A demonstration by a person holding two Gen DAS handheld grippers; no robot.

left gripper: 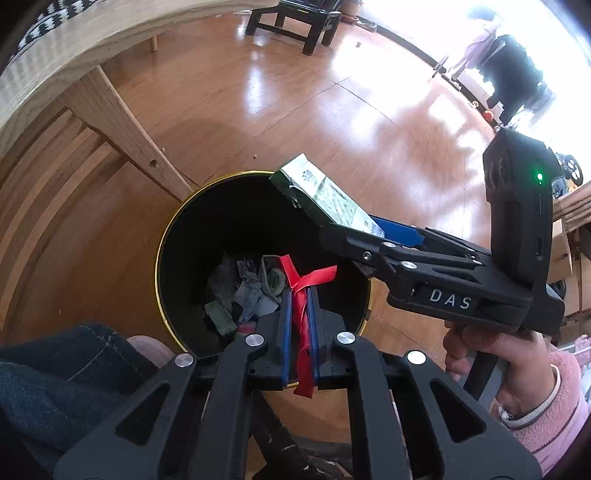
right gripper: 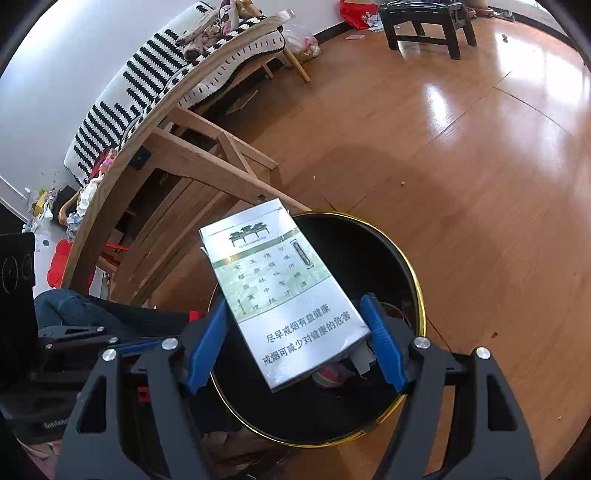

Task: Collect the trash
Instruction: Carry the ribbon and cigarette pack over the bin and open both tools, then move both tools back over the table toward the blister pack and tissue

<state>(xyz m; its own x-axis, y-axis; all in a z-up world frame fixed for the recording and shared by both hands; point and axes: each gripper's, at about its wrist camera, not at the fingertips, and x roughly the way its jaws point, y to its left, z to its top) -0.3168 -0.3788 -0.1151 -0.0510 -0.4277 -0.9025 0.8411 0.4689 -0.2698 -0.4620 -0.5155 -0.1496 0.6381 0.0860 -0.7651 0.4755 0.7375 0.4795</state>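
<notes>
Both wrist cameras look steeply down, close above the bin (left gripper: 177,229).

I have both grippers over the open trash bin (left gripper: 173,236), which stands on the wooden floor (left gripper: 303,110) just beside a table leg (left gripper: 122,125). The ribbon (left gripper: 301,295) sits pinched in my left gripper (left gripper: 300,321), above the crumpled scraps (left gripper: 243,288) lying in the bin's bottom. To its right, my right gripper (right gripper: 295,339) holds the cigarette pack (right gripper: 280,295) over the bin's rim. A stool (right gripper: 424,26) stands well behind, across the floor.
</notes>
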